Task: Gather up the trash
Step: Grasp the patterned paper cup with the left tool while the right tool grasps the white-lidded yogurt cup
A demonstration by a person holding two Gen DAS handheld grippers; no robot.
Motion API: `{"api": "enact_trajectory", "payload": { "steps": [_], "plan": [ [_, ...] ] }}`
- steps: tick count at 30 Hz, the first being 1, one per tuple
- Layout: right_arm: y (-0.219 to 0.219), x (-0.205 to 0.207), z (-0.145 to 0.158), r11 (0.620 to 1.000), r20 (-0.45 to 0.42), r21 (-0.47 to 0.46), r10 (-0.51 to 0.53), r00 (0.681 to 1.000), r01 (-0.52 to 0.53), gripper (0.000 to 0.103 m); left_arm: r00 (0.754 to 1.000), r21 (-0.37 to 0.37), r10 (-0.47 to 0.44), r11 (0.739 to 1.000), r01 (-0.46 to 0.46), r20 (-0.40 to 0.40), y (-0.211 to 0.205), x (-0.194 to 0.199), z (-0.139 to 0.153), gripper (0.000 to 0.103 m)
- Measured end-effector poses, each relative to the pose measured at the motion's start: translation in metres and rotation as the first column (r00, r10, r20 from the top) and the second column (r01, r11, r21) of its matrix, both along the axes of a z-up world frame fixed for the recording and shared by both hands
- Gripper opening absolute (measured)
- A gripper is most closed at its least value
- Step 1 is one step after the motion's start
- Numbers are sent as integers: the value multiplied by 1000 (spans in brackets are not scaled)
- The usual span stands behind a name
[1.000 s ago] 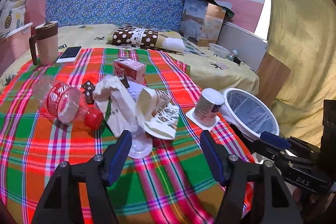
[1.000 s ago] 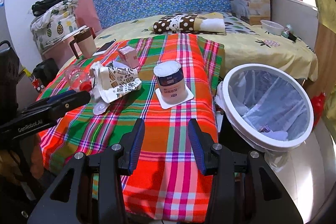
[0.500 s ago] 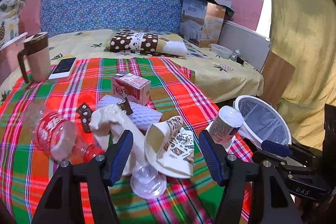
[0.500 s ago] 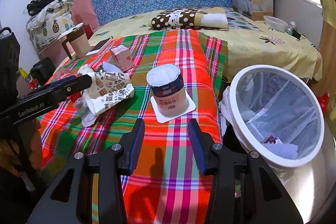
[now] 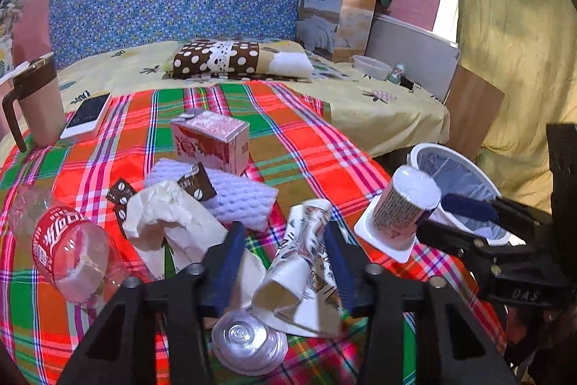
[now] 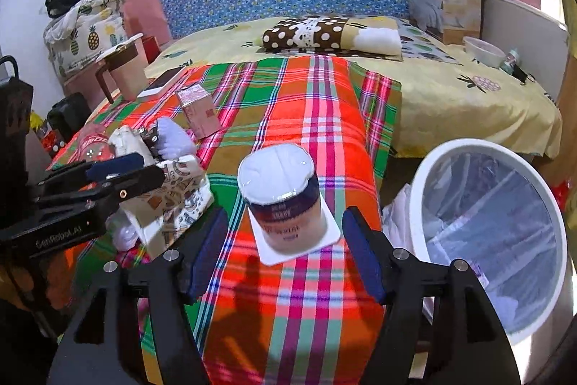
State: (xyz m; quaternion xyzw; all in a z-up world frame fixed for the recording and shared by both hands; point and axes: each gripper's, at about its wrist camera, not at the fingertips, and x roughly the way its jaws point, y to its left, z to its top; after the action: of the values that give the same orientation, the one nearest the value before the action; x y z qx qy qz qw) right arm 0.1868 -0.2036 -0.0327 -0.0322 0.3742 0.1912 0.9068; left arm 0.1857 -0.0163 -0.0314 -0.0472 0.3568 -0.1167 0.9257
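A: Left view: your left tool (image 5: 285, 262) has closed in around the paper cup (image 5: 306, 273), jaws half open, nothing gripped yet.

B: Right view: your right tool (image 6: 285, 253) has opened wide around the yogurt cup (image 6: 285, 201), beside the bin (image 6: 432, 175).

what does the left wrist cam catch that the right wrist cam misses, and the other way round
Only the left wrist view clearly shows the crushed plastic bottle and clear dome lid. Only the right wrist view shows the trash bin interior and pineapple-print bag. Both show the upturned yogurt cup, printed paper cup between the left gripper fingers, and the right gripper.
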Motion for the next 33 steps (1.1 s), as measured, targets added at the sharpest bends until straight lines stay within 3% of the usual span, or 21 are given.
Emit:
{"api": "enact_trajectory", "payload": {
  "steps": [4,9,13,18,21,24,33],
  "plan": [
    [3,5,-2,1000,-1,-14,13,1000,-13,67,1000,-7,-6,1000,6,-18,1,-2,-6,32],
    [7,10,-4,999,-4,-23,31,1000,-31,67,998,-44,-29,999,26,-60,-1,-6,-10,32],
    [7,11,-4,999,-6,-28,39,999,-39,53,995,-67,-35,997,29,-90,-3,-11,-13,32],
    [5,9,-3,999,-6,-24,30,1000,-30,53,992,-59,-8,998,1,-129,-6,-15,-13,32],
    [2,6,0,1000,-1,-15,17,1000,-17,53,991,-50,9,999,-15,-133,-8,-17,-13,32],
    [1,4,3,1000,11,-11,10,1000,-10,52,990,-32,21,999,-26,-141,-10,-18,-15,19],
    [-5,-10,15,1000,43,13,-10,999,9,52,994,-50,41,998,-46,-99,-11,-34,0,19]
  ]
}}
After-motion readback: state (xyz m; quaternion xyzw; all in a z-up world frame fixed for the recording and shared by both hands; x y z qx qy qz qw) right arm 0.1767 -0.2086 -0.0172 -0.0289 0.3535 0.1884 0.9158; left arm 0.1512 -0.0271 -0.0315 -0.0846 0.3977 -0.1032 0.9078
